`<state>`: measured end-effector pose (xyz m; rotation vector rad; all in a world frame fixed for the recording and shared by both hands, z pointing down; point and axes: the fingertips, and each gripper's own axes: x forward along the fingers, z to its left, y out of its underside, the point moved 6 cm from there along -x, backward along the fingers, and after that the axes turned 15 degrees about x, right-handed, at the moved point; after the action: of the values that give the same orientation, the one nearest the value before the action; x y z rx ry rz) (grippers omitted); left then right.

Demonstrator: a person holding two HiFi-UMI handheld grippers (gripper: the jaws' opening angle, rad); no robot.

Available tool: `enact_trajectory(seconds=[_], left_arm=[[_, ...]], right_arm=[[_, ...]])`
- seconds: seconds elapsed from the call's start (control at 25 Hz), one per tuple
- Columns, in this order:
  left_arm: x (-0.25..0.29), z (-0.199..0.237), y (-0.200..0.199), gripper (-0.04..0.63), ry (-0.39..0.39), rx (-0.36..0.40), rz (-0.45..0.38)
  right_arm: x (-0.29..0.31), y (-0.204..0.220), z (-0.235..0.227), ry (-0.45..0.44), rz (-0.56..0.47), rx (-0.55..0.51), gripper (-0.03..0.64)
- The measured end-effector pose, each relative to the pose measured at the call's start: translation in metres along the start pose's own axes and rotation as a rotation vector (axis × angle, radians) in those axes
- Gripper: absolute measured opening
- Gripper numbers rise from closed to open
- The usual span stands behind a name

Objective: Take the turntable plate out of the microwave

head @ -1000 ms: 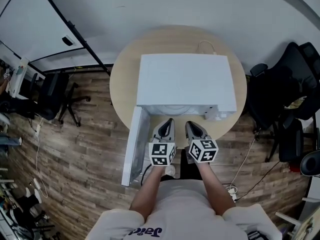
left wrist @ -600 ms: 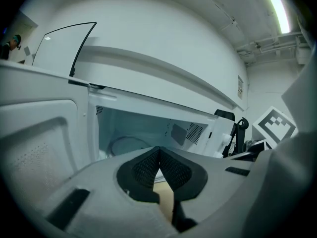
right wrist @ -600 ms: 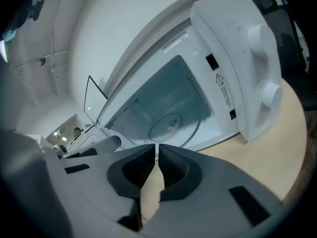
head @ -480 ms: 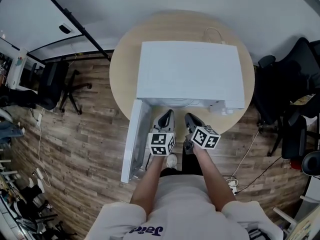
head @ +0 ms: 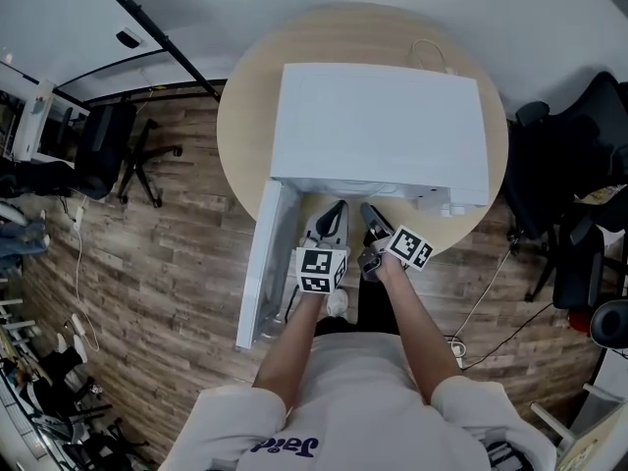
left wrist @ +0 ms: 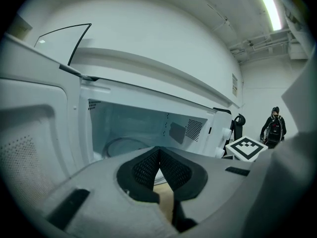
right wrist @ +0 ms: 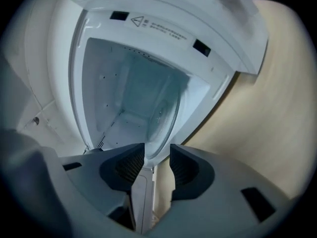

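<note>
Having just opened, right gripper (right wrist: pixel 157 156) jaws empty — turntable plate (right wrist: pixel 163 117) ahead

A white microwave (head: pixel 383 130) sits on the round wooden table (head: pixel 240 135), perhaps a cable (head: pixel 425 46) behind it

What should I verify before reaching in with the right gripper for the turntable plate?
1. The microwave door is swung wide open: ok.
2. The turntable plate lies inside the cavity, in plain view: ok.
3. The right gripper has its fingers apart: ok. They have just been opening, and nothing is pressed between them.
4. Its gap lines up with the plate's near rim: ok, the rim shows through the gap.
5. Its fingers already reach around the rim: cannot tell.
6. The left gripper is shut, empty and beside the right one, out of its path: ok.
</note>
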<state>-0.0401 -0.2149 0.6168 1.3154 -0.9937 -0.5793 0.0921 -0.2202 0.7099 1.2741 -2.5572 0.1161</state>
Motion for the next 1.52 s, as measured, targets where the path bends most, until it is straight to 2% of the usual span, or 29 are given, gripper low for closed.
enact_trajectory(seconds=[0.24,0.56,0.72,0.88,1.0,1.12,1.32,1.52], left_arm=[[-0.009,0.004,-0.004,0.014,-0.044,0.005,-0.043],[-0.017,0.004,-0.002,0.014,-0.041,0.012,-0.024],[-0.019,0.005,0.001,0.014,-0.043,0.006,-0.013],[-0.021,0.006,0.007,0.014,-0.052,-0.007,0.005],[-0.023,0.006,0.014,0.014,-0.066,-0.034,0.028],[-0.024,0.004,0.021,0.014,-0.052,-0.064,0.05],[-0.021,-0.001,0.033,0.014,-0.032,-0.117,0.075],[-0.018,-0.005,0.037,0.014,-0.023,-0.115,0.092]], right_arm=[[0.014,-0.004,-0.011,-0.103,-0.025,0.188,0.155],[0.031,-0.006,-0.02,-0.097,-0.077,0.316,0.145],[0.038,-0.007,-0.026,-0.059,-0.1,0.365,0.13],[0.038,-0.006,-0.029,-0.029,-0.117,0.378,0.074],[0.035,-0.005,-0.027,-0.036,-0.119,0.344,0.055],[0.033,-0.004,-0.017,-0.084,-0.106,0.309,0.054],[0.026,-0.009,-0.02,-0.079,-0.123,0.323,0.042],[0.016,-0.008,-0.023,-0.084,-0.124,0.315,0.041]])
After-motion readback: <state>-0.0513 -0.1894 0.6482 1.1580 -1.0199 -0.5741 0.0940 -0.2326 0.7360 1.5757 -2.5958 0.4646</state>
